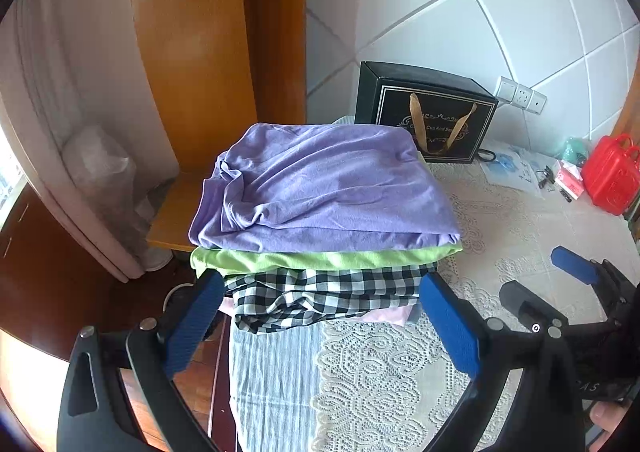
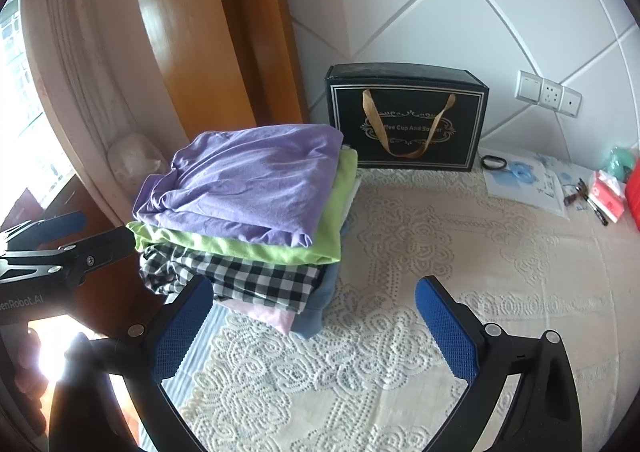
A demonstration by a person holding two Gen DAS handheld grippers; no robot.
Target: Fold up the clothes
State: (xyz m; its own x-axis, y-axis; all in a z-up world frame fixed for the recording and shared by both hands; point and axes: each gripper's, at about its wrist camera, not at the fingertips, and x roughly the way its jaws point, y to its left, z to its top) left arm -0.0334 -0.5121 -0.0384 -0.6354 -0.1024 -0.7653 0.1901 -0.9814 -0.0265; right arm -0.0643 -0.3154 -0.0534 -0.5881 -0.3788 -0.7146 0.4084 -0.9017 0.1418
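Observation:
A stack of folded clothes stands at the table's left edge: a purple garment (image 1: 320, 184) on top, a green one (image 1: 320, 258) under it, then a black-and-white checked one (image 1: 324, 294), with pink and blue-grey pieces at the bottom. The stack also shows in the right wrist view, the purple garment (image 2: 240, 184) on top. My left gripper (image 1: 320, 300) is open and empty, its pads on either side of the stack's near edge, not touching. My right gripper (image 2: 314, 304) is open and empty, to the right of the stack over the lace cloth.
A lace tablecloth (image 2: 440, 252) covers the table. A black gift box (image 2: 408, 120) with a gold ribbon stands behind the stack. Papers (image 2: 524, 180), small items and a red container (image 1: 612, 172) lie at the far right. A wooden cabinet (image 1: 192, 52) and a curtain are at the left.

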